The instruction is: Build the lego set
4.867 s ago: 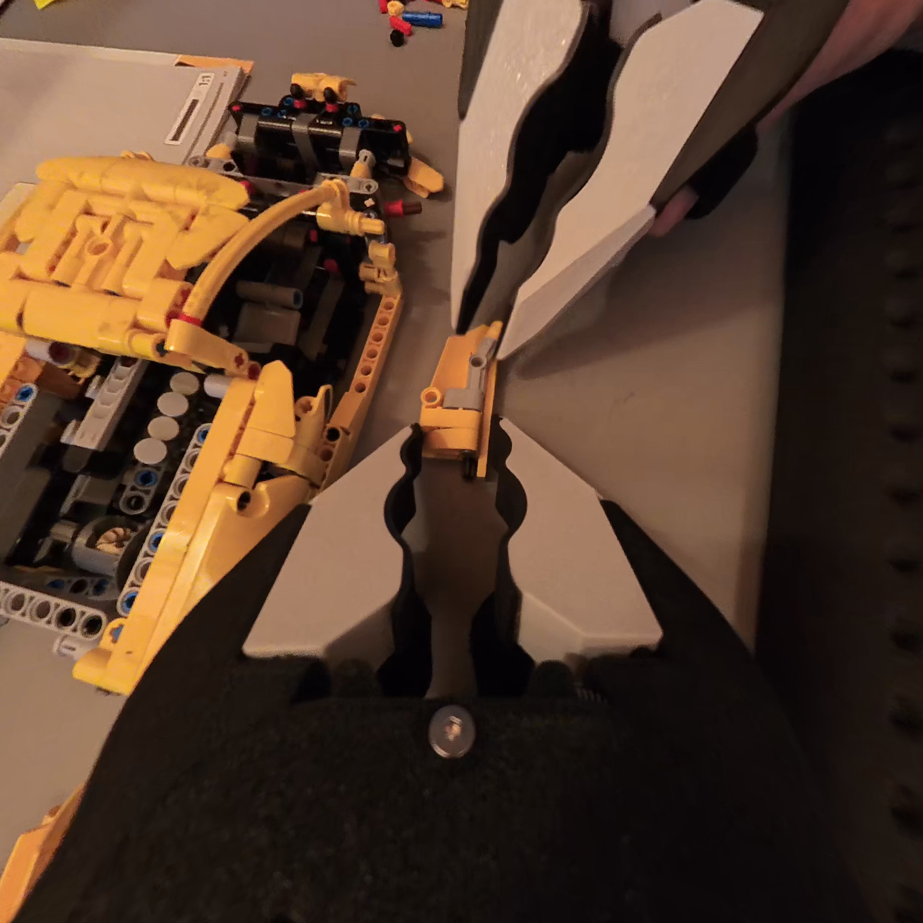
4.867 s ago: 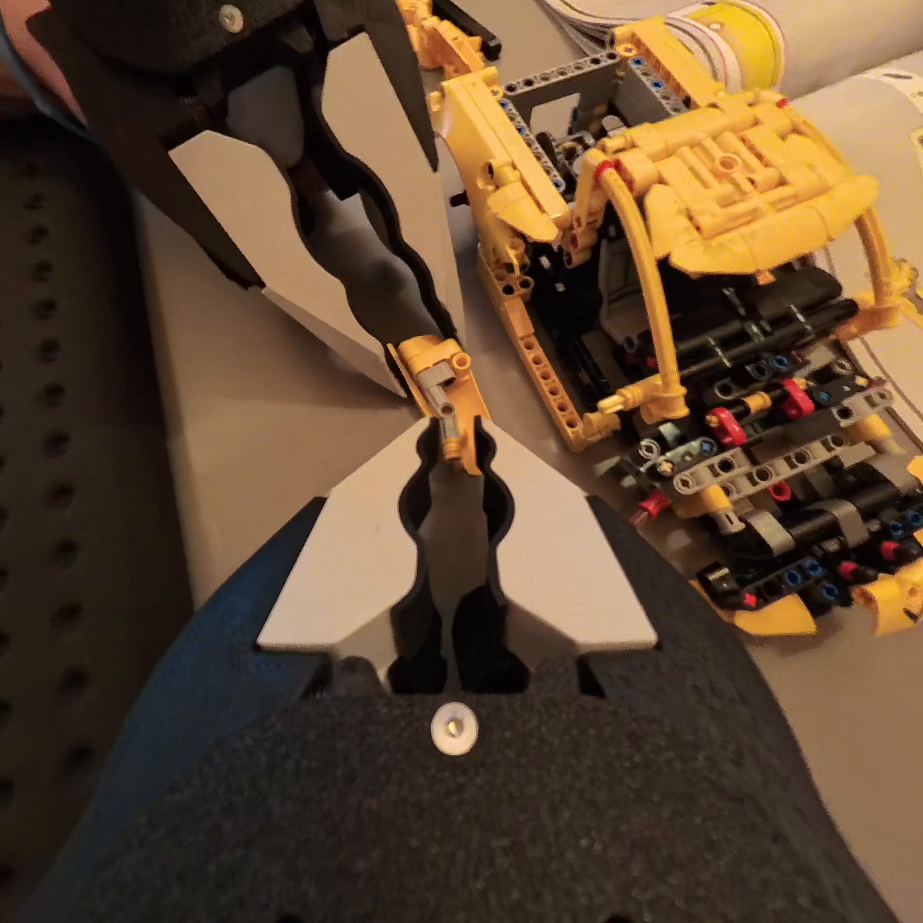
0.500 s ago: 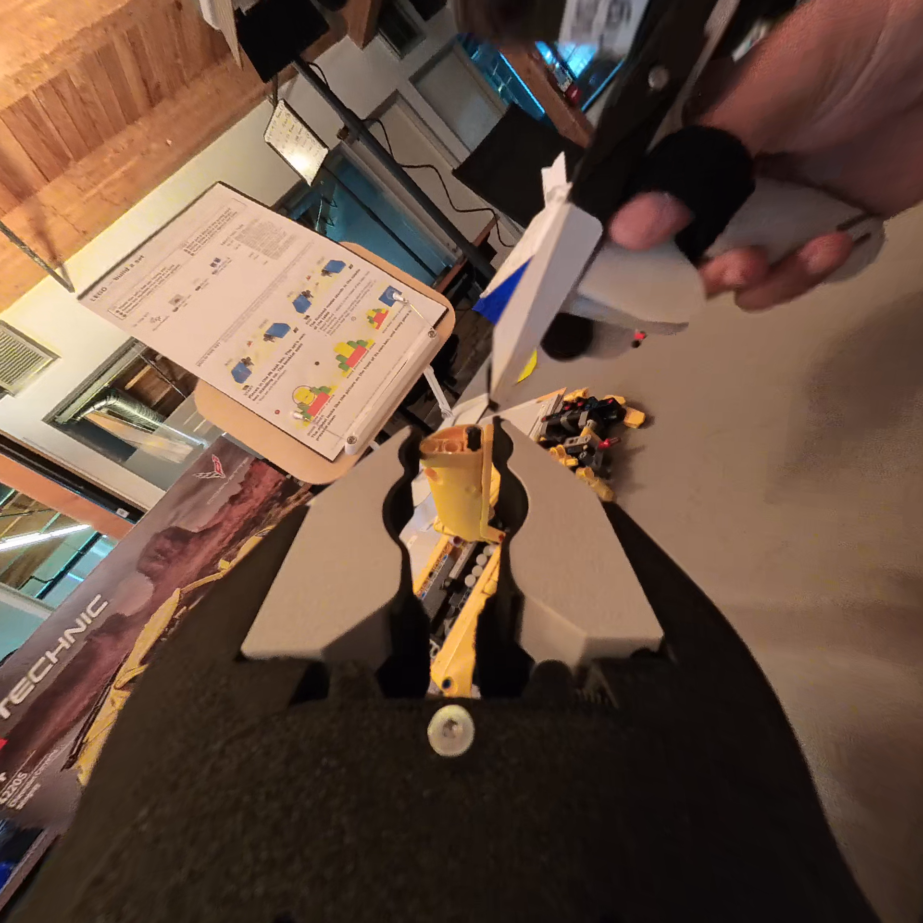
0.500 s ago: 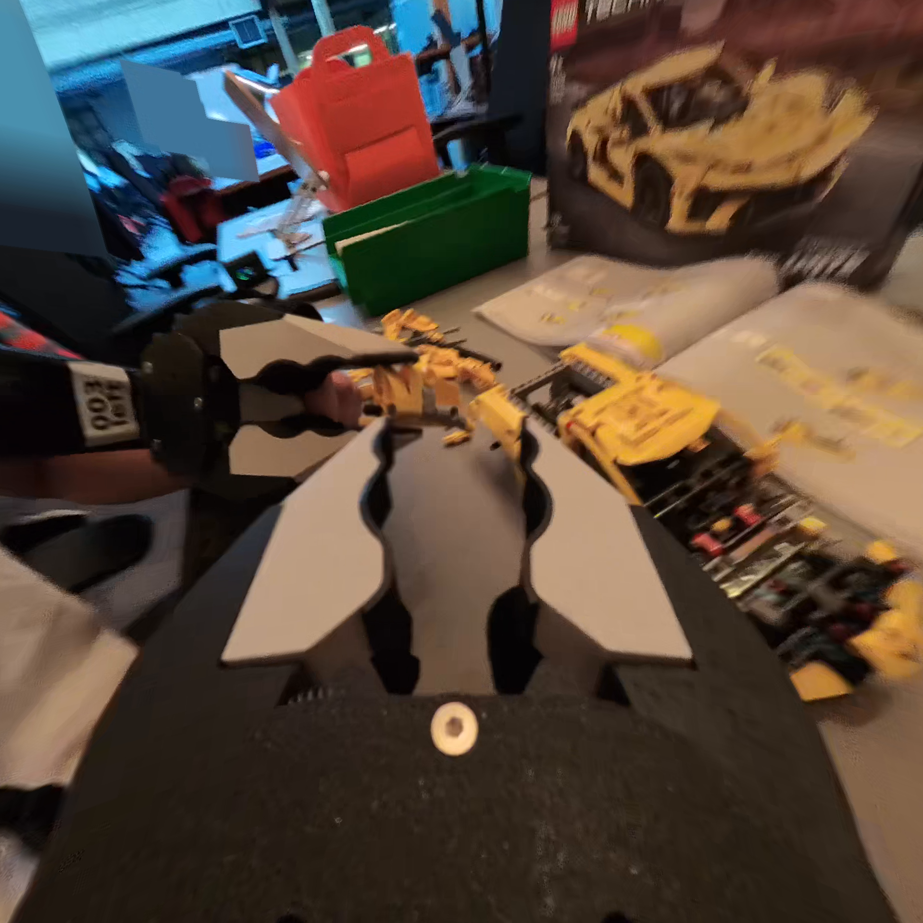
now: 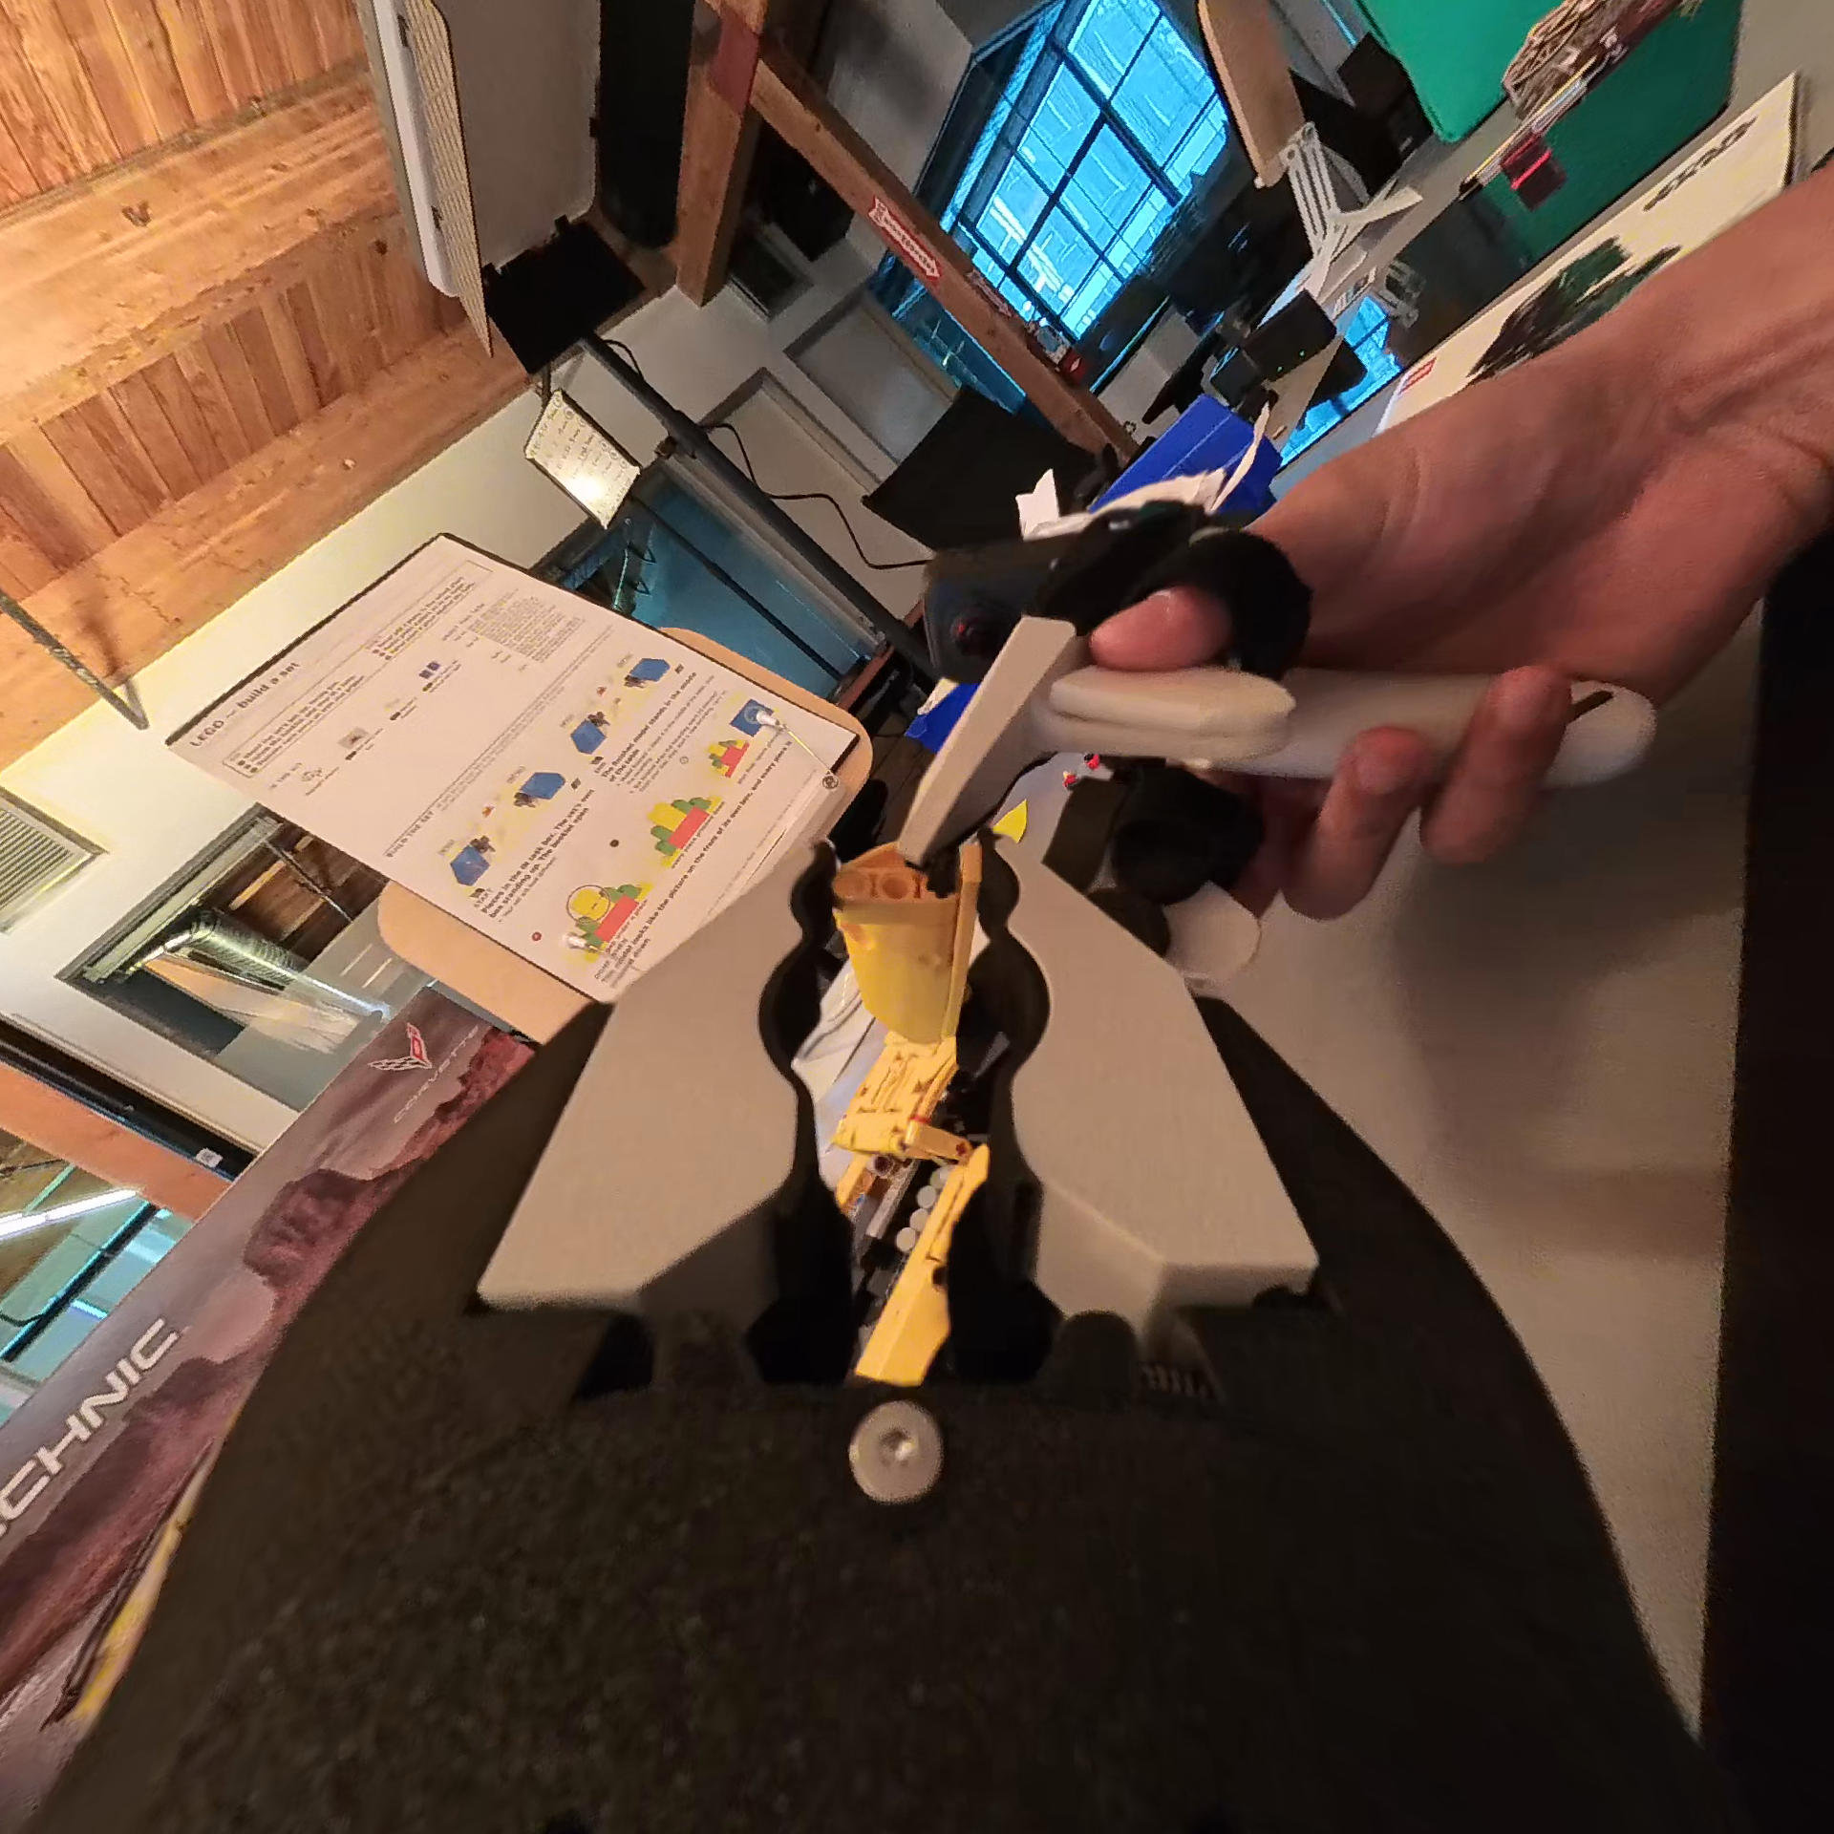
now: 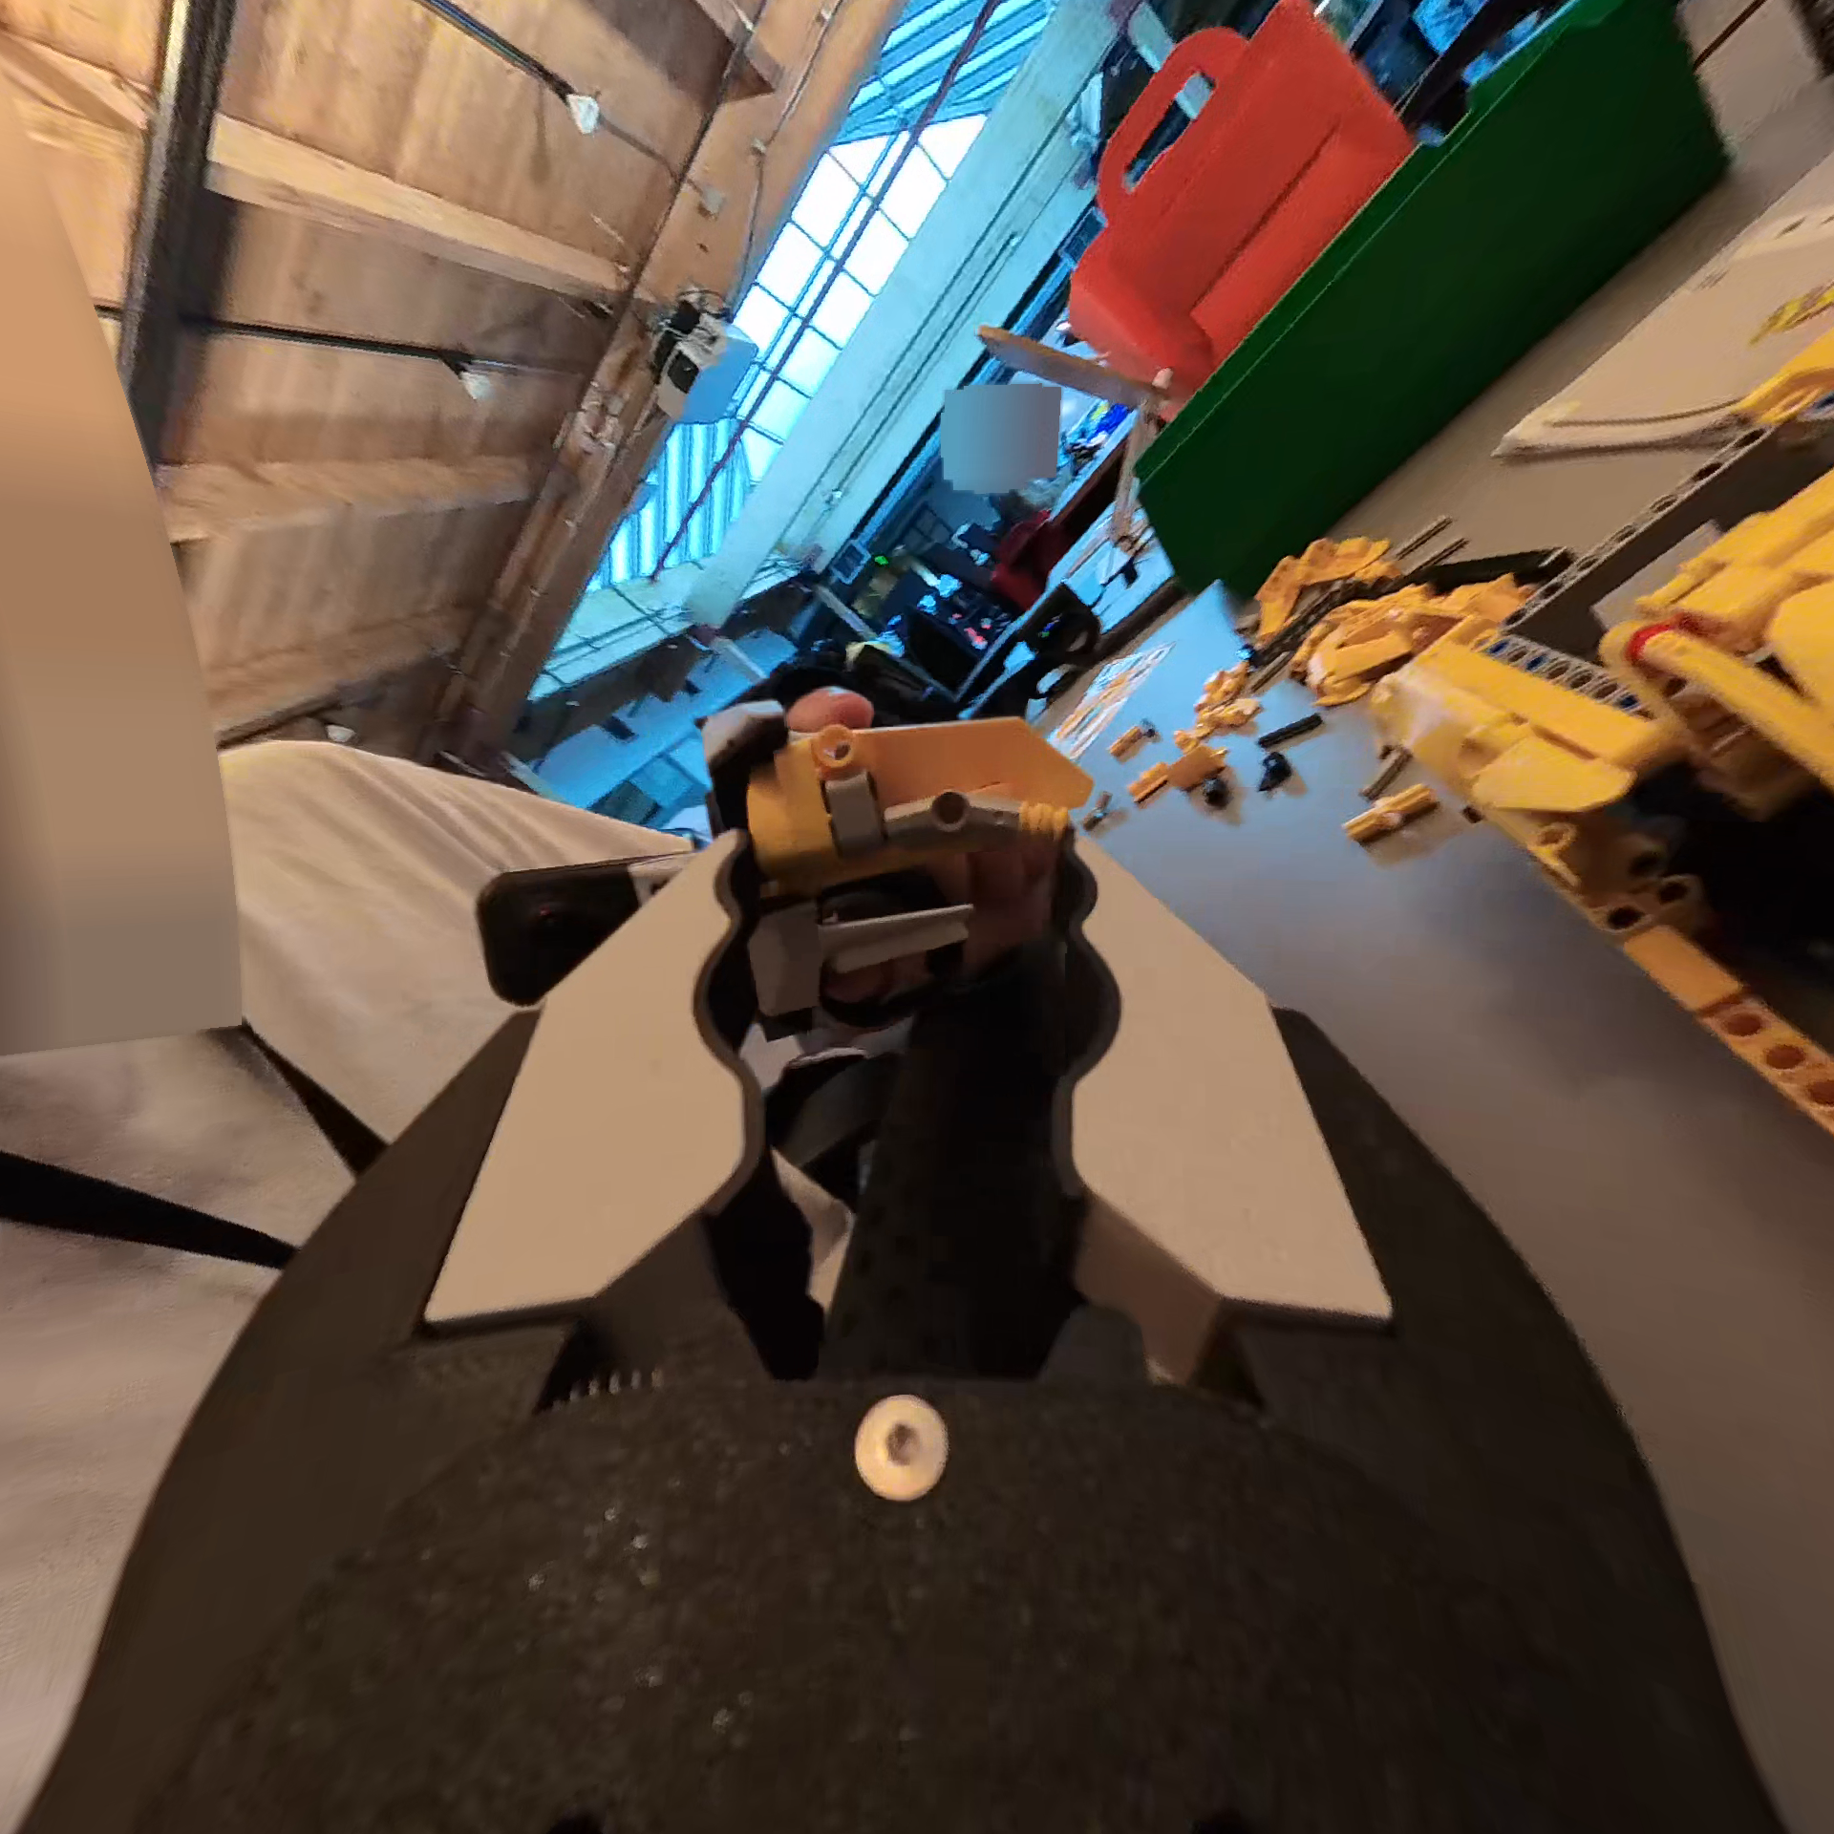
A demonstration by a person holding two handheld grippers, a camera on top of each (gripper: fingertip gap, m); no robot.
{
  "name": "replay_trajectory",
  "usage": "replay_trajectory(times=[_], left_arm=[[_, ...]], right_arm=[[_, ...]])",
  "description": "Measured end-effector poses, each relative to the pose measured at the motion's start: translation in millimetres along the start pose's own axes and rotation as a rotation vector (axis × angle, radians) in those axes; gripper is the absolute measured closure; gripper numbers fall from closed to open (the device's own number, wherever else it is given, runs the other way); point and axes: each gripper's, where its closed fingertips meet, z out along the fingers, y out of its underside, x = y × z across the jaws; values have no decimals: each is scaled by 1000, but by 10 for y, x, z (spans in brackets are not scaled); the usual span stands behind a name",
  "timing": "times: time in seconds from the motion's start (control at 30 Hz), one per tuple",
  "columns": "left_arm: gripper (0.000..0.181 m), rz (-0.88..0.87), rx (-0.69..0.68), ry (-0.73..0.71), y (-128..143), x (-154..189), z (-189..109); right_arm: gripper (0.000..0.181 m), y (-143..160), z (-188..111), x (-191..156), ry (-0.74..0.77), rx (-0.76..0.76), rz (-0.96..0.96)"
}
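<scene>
Two grippers meet above a pale grey desk (image 6: pixel 1340 992), which carries the largest things in view: a partly built yellow and black brick car (image 6: pixel 1628 715) along the right edge of the right wrist view, a long green plastic bin (image 6: pixel 1409 397) behind it with an orange handled carrier (image 6: pixel 1221 189) beyond, and a scatter of loose yellow and black pieces (image 6: pixel 1280 655) between bin and car. A dark printed set box (image 5: pixel 198 1241) and a white instruction sheet on a brown clipboard (image 5: pixel 516 754) stand at the left of the left wrist view.

Next in size, the left gripper (image 5: pixel 898 893) has its jaws closed down on a small yellow curved-panel sub-assembly with grey connectors (image 5: pixel 898 953), gripped near its tip with the piece running back between the fingers toward the camera. The right gripper (image 6: pixel 898 863) has its jaws spread wide and holds nothing.

Seen from the right wrist, that sub-assembly (image 6: pixel 893 804) sits just ahead of the open jaws, centred between their tips, its long axis lying crosswise to them with a grey pin end pointing right. From the left wrist, one grey finger of the right gripper (image 5: pixel 982 744) comes down from the upper right and appears to touch the top of the panel. The right gripper is therefore the one placed to pinch or press; the likely move is a short closing across the piece while the left holds it steady.
</scene>
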Motion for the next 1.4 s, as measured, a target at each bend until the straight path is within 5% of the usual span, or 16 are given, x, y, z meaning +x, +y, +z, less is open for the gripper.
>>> replay_trajectory(times=[0.57,0.93,1.03,1.2,1.4], left_arm=[[148,104,-97,94,261,245,40],[149,122,-97,34,239,139,41],[149,130,-95,23,232,125,35],[149,110,-108,33,256,133,47],[150,103,-98,37,233,145,40]], right_arm=[[123,178,-108,244,329,-170,-263],[122,71,-76,222,360,-116,-345],[102,29,-120,296,421,-113,-332],[123,-5,-113,219,461,-138,-482],[125,-3,-118,190,445,-136,-498]])
